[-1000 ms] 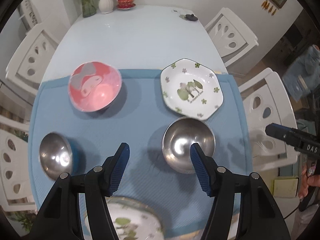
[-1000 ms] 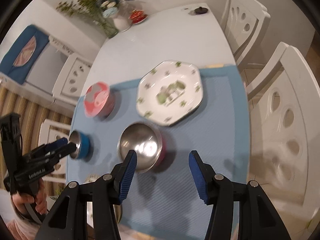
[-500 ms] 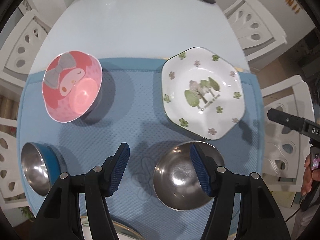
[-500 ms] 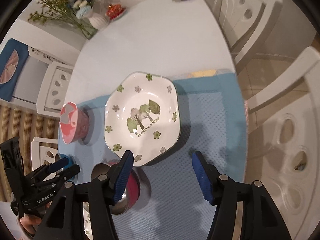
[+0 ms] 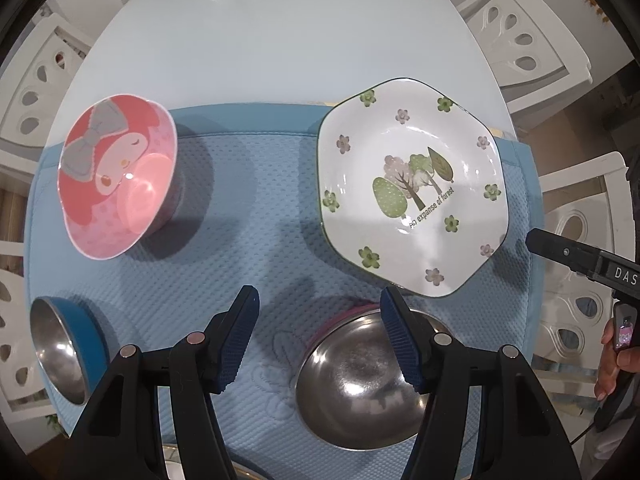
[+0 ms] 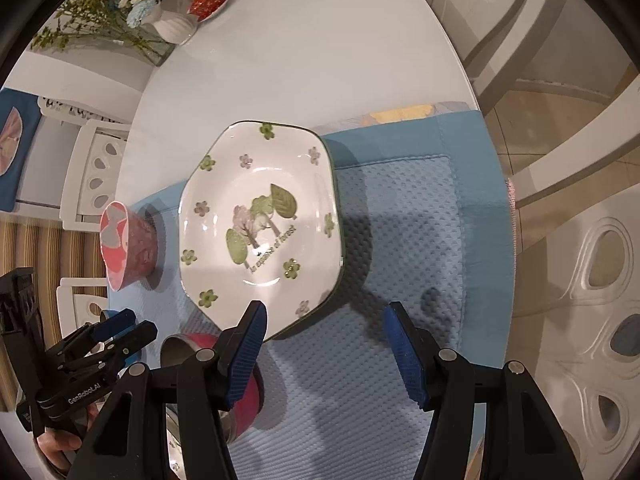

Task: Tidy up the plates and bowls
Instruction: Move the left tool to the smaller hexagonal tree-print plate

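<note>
My left gripper (image 5: 320, 320) points straight down over the blue mat (image 5: 256, 208) and stands open with nothing between its fingers. Its right finger hangs over the rim of a steel bowl with a pink outside (image 5: 360, 380). Further out sit a pink cartoon bowl (image 5: 116, 176) on the left and a white hexagonal plate with trees and flowers (image 5: 412, 192) on the right. A steel bowl with a blue outside (image 5: 60, 356) lies at the left edge. My right gripper (image 6: 326, 320) is open and empty above the mat, its left finger at the near edge of the hexagonal plate (image 6: 260, 220).
The mat lies on a white oval table (image 5: 280, 40) ringed by white chairs (image 5: 524, 28). A vase of flowers (image 6: 168, 28) and a red dish (image 6: 208, 0) stand at the far end. The rim of another plate (image 5: 176, 460) shows at the bottom edge.
Both grippers have come down closer to the mat and forward, so the dishes look larger. The right gripper's jaws have widened a little and now frame the hexagonal plate's near edge.
</note>
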`<state>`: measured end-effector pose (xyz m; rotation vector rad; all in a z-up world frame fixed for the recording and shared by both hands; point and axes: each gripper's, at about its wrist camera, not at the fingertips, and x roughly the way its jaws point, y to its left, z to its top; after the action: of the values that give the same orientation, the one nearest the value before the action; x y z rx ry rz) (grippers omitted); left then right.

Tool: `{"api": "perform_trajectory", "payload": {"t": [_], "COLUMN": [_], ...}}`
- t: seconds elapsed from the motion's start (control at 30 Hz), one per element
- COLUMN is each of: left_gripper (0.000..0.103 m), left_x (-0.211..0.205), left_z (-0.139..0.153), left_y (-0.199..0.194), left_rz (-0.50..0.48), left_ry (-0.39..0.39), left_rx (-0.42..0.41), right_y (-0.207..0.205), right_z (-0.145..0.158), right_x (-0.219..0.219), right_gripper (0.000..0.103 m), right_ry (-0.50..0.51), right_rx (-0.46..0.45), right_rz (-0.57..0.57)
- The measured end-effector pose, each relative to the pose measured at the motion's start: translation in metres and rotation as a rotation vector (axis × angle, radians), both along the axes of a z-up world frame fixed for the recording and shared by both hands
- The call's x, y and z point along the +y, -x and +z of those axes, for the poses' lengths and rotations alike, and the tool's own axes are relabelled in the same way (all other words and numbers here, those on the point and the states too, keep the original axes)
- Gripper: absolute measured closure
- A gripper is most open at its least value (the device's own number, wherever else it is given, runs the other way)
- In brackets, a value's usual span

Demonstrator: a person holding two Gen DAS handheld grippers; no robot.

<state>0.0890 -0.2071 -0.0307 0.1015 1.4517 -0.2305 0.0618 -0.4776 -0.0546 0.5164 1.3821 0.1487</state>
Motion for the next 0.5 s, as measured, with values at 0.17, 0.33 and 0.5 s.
{"api": "perform_trajectory", "payload": {"t": [0.17,0.33,0.5], "left_gripper": [0.042,0.042,0.042], "left_x": [-0.006,-0.008,-0.007], "left_z": [-0.008,-0.013,-0.013], "left_y": [-0.003,-0.005,-0.006], "left_rz": [-0.006,0.001,0.007], "left_ry": [-0.001,0.004,0.006], "left_rx": [0.017,0.029,0.028], "right_y": [-0.002,-0.004,-0.003], "right_z": [-0.009,-0.017,-0.023], "right_x": [-0.004,-0.007,-0.007], "right_gripper": [0.044,0.044,0.044], "right_ry": [-0.001,0.000,-0.005], "right_rx": [0.014,0.034,0.047], "right_rz": [-0.008,-0.004,-0.005]}}
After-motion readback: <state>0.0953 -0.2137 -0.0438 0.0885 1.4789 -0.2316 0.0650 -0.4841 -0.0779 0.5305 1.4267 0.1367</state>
